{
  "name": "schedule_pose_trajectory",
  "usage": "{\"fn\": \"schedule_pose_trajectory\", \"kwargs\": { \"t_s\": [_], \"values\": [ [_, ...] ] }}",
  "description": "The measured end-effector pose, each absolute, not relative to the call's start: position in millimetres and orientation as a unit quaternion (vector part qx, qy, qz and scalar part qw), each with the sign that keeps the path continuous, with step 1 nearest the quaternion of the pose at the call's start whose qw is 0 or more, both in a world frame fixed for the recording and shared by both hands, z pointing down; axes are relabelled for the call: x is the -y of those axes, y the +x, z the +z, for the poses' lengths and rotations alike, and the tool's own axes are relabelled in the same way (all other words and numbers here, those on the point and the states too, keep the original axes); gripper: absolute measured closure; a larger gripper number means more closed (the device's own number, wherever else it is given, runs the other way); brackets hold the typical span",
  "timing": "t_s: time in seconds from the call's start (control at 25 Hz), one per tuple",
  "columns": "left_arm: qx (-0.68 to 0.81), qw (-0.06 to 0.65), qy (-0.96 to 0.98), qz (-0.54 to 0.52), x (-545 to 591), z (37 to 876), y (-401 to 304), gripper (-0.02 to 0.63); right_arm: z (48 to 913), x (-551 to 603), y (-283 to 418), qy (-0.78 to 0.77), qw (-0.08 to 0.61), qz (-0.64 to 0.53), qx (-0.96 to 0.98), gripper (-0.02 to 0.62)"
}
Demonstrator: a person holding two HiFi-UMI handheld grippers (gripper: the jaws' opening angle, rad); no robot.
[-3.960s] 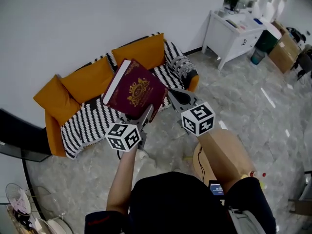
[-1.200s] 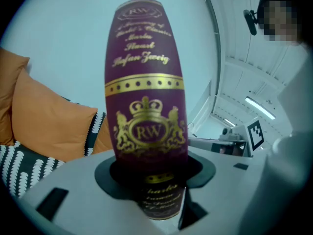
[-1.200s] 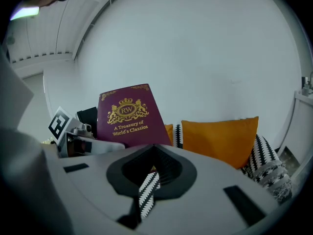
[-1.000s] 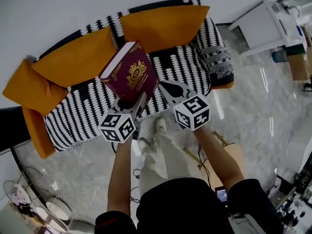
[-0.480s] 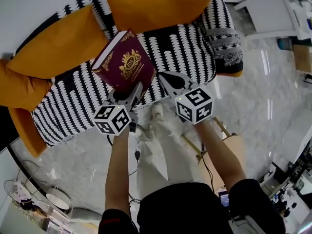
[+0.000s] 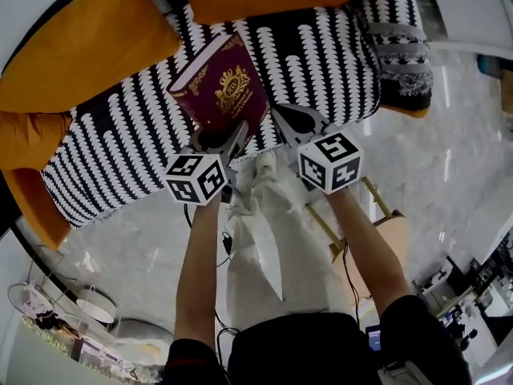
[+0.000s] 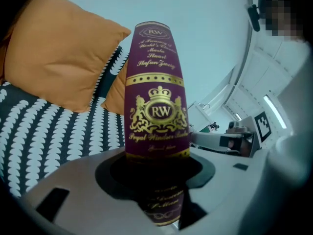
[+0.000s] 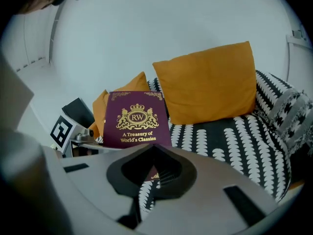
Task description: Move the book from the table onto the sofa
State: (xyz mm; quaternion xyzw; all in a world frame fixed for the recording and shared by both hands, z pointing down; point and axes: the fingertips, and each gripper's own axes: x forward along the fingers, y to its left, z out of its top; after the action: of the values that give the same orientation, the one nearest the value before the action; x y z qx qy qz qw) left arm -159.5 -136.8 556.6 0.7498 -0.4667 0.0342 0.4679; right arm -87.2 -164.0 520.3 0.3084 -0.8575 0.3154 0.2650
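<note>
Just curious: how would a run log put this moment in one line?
left gripper: shut on book | right gripper: shut, beside book | book: over sofa

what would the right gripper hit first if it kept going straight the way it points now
Most likely the book: its lower corner sits just past the shut right gripper, held up by the left gripper. If it slips past, the striped sofa cover comes next. Depth is hard to judge.

book (image 6: 228, 87) edge behind left gripper (image 6: 229, 139), sofa (image 6: 321, 46) cropped at top
</note>
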Motion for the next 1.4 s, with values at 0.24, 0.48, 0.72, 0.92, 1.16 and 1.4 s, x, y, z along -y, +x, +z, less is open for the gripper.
{"fn": "schedule_pose_trajectory", "kwargs": {
  "t_s": [0.24, 0.48, 0.72, 0.92, 1.16, 1.4],
  "values": [
    [0.447, 0.500, 0.740, 0.053, 129.0, 605.8, -112.3, 0.379, 569.6, 151.9, -42.1, 0.309, 0.277, 0.345, 0.842, 0.577],
    [0.434, 0.518, 0.736, 0.038, 148.1, 623.8, -80.9, 0.379, 588.6, 157.6, -18.8, 0.318, 0.285, 0.358, 0.831, 0.577],
    [0.379, 0.548, 0.743, 0.063, 148.3, 661.5, -47.1, 0.379, 615.7, 155.7, -3.5, 0.327, 0.289, 0.370, 0.820, 0.577],
    [0.357, 0.577, 0.732, 0.064, 151.9, 682.4, -38.1, 0.379, 629.6, 153.4, 4.9, 0.327, 0.301, 0.380, 0.811, 0.577],
    [0.342, 0.609, 0.714, 0.042, 152.9, 693.9, -38.3, 0.376, 639.6, 147.7, 8.0, 0.322, 0.310, 0.388, 0.806, 0.577],
    [0.343, 0.619, 0.707, 0.016, 153.5, 698.8, -40.7, 0.373, 648.4, 135.2, 11.9, 0.318, 0.314, 0.394, 0.803, 0.577]
  ]
}}
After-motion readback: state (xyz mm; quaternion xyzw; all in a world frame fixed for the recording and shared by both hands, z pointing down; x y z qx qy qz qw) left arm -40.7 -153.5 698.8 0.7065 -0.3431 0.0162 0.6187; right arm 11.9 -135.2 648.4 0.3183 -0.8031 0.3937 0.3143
